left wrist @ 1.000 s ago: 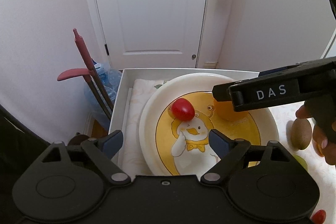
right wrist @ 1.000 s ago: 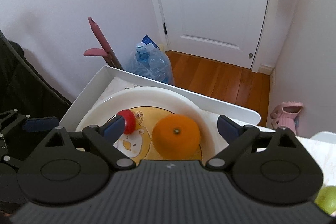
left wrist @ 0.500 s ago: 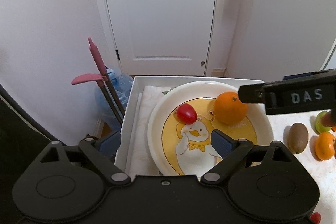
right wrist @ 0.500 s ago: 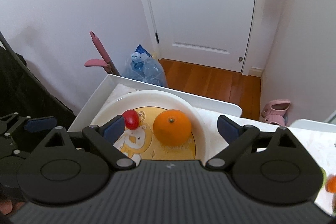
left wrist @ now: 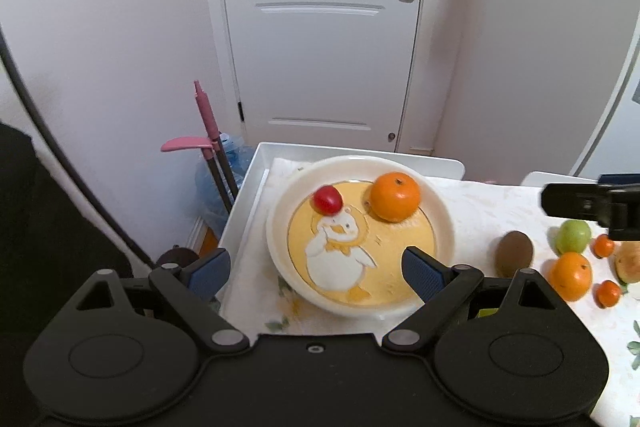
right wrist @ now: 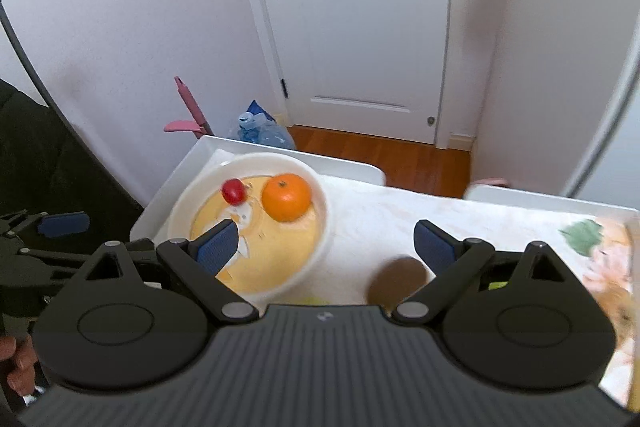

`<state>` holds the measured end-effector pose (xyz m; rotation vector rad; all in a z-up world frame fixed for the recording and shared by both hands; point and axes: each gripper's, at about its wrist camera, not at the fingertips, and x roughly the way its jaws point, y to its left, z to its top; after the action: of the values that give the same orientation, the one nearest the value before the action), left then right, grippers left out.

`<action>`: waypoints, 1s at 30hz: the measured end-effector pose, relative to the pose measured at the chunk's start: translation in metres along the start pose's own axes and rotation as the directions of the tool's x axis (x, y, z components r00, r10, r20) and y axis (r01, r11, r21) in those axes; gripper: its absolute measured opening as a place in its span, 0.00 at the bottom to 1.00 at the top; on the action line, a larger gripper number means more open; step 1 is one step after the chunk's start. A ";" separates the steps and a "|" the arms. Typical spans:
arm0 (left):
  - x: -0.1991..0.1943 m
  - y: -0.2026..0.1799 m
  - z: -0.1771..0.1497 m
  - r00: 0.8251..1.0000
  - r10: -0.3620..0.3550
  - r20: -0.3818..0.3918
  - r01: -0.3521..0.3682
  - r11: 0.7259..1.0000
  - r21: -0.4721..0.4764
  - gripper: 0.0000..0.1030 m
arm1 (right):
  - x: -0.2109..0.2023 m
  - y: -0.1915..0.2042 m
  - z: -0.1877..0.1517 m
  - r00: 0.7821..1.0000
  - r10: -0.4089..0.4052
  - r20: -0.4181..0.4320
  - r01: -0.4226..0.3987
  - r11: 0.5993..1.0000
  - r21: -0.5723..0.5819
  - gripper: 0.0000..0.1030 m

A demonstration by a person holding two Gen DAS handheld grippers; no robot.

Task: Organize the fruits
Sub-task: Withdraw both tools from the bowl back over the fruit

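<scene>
A white plate (left wrist: 442, 215) with a yellow duck picture holds an orange (left wrist: 395, 196) and a small red tomato (left wrist: 327, 199); these also show in the right wrist view as the plate (right wrist: 316, 247), the orange (right wrist: 286, 197) and the tomato (right wrist: 233, 191). My left gripper (left wrist: 316, 271) is open and empty over the plate's near edge. My right gripper (right wrist: 326, 245) is open and empty, to the right of the plate, with a brown kiwi (right wrist: 397, 279) just below it. The kiwi (left wrist: 514, 253) lies right of the plate.
More fruit lies on the tablecloth at the right: a green fruit (left wrist: 574, 236), an orange (left wrist: 571, 275) and small orange fruits (left wrist: 609, 293). The table's white raised rim (left wrist: 248, 195) borders the plate on the left. A water bottle (right wrist: 262, 131) and pink-handled tools (left wrist: 204, 123) stand on the floor beyond.
Both grippers have pulled back and up from the plate. The right gripper has swung to the right, leaving the orange on the plate and bringing the kiwi into its view.
</scene>
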<state>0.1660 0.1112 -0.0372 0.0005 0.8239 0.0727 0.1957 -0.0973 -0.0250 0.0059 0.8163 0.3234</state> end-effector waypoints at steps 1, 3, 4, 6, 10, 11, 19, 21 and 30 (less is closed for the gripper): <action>-0.006 -0.004 -0.003 1.000 0.003 0.003 -0.003 1.000 -0.006 0.92 | -0.007 -0.006 -0.004 1.000 -0.002 0.000 0.002 1.000 0.003 1.00; -0.016 -0.013 -0.010 1.000 -0.003 0.007 0.003 1.000 -0.020 0.92 | -0.021 -0.017 -0.013 1.000 -0.005 -0.002 0.005 1.000 0.005 1.00; -0.021 -0.018 -0.014 1.000 -0.006 0.008 0.006 1.000 -0.029 0.92 | -0.028 -0.025 -0.018 1.000 -0.009 -0.001 0.009 1.000 0.006 1.00; -0.030 -0.028 -0.021 1.000 -0.006 0.014 0.006 0.999 -0.041 0.92 | -0.039 -0.037 -0.027 1.000 -0.014 0.000 0.014 1.000 0.005 1.00; -0.047 -0.054 -0.034 1.000 0.008 0.023 -0.007 0.999 -0.052 0.92 | -0.060 -0.065 -0.047 1.000 -0.014 -0.003 0.014 1.000 0.003 1.00; -0.050 -0.060 -0.039 1.000 0.015 0.026 -0.014 0.998 -0.057 0.92 | -0.064 -0.071 -0.051 1.000 -0.014 -0.007 0.014 1.000 0.001 1.00; -0.066 -0.111 -0.078 0.999 0.042 0.035 -0.038 0.995 -0.093 0.92 | -0.079 -0.118 -0.089 1.000 -0.004 -0.031 0.003 0.999 -0.036 1.00; -0.065 -0.128 -0.090 0.998 0.052 0.031 -0.049 0.995 -0.091 0.92 | -0.077 -0.130 -0.099 0.999 0.003 -0.035 -0.005 0.999 -0.041 1.00; -0.031 -0.180 -0.134 0.999 0.023 -0.030 -0.024 0.999 -0.046 0.92 | -0.048 -0.168 -0.139 0.998 0.022 -0.058 -0.025 0.999 -0.041 1.00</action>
<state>0.0579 -0.0736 -0.1107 -0.0343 0.8515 0.1137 0.1132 -0.2875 -0.1078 -0.0330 0.8669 0.3644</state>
